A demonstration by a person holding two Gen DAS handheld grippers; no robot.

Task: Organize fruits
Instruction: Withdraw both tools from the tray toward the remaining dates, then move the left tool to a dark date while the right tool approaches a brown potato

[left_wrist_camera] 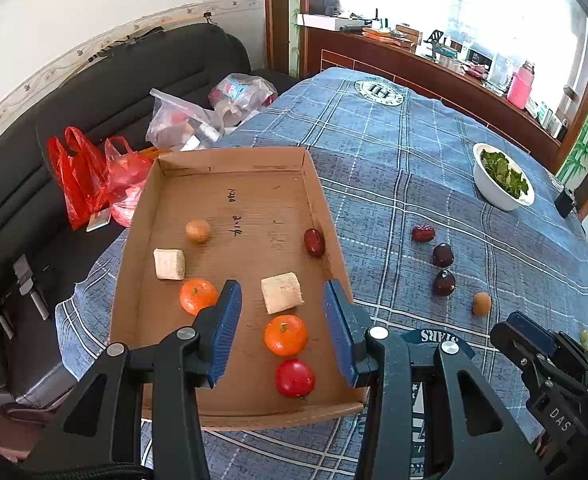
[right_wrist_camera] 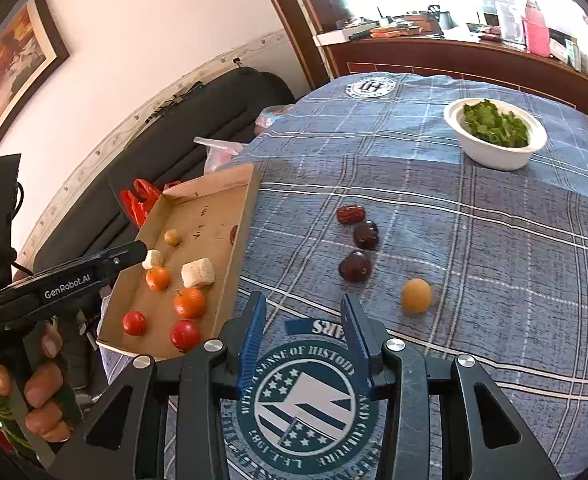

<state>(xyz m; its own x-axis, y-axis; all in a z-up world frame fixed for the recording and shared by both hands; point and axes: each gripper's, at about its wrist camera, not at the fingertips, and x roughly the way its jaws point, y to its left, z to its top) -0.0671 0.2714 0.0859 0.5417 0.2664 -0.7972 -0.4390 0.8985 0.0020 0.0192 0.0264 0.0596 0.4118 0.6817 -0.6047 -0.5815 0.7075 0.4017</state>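
Right tool (right_wrist_camera: 302, 322) hovers empty over the tablecloth (right_wrist_camera: 474, 260) — near the longan (right_wrist_camera: 416, 295).

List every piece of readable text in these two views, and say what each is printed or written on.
"GenRobot.AI": side of the black left gripper.
"DAS": black body of the right gripper.
"WITH A SENSE OF HISTORY AND CULTURE", "STARS": round teal emblem on the blue plaid tablecloth, seen upside down.
"H": far round emblem; its ring text is too small.
Black handwriting on the brown cardboard tray's floor: illegible.
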